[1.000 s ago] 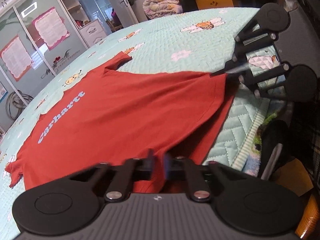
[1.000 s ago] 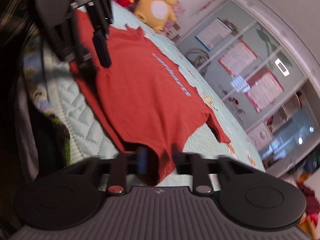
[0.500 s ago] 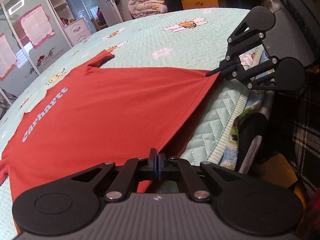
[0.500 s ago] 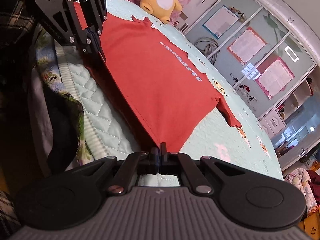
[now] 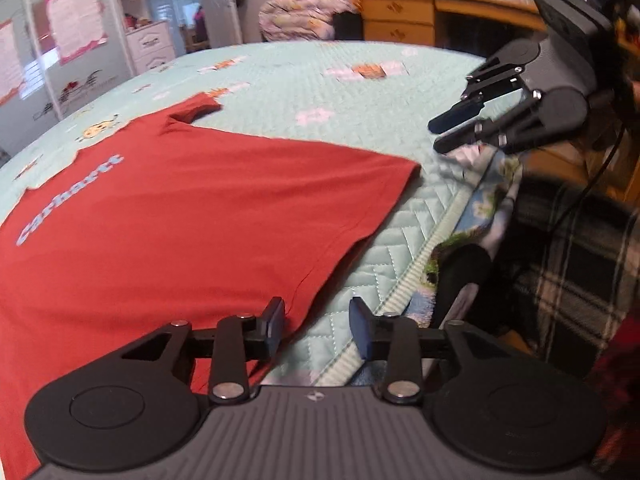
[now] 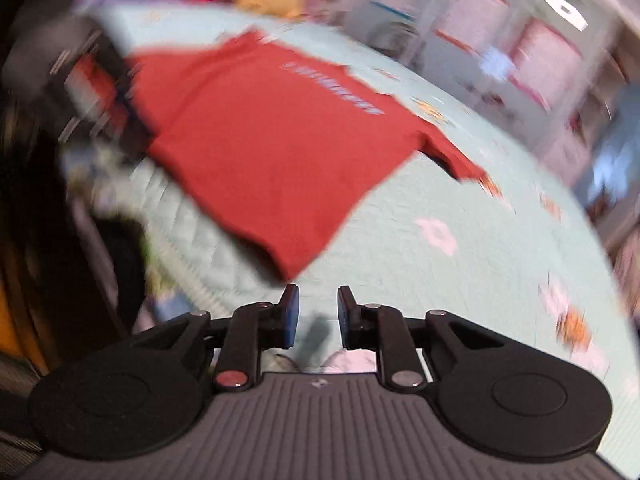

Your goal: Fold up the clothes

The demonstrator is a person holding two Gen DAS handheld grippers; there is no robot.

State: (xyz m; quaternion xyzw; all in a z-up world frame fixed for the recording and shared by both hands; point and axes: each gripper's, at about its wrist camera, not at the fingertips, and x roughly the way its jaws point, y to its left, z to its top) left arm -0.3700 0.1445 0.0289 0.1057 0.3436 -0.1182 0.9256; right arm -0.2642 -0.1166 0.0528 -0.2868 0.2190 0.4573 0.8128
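Now left wrist view: left gripper [image 5: 316,326] fingers, clamped on red T-shirt [image 5: 192,216] hem half second ago, just opened, nothing between; shirt flat on bed [image 5: 360,112]. Right wrist view: right gripper [image 6: 318,318] fingers likewise parted, empty, shirt corner released; frame motion-blurred, lettering unreadable.

Both wrist views low, close over bed edge [image 5: 420,272]; share red shirt [image 5: 180,220].
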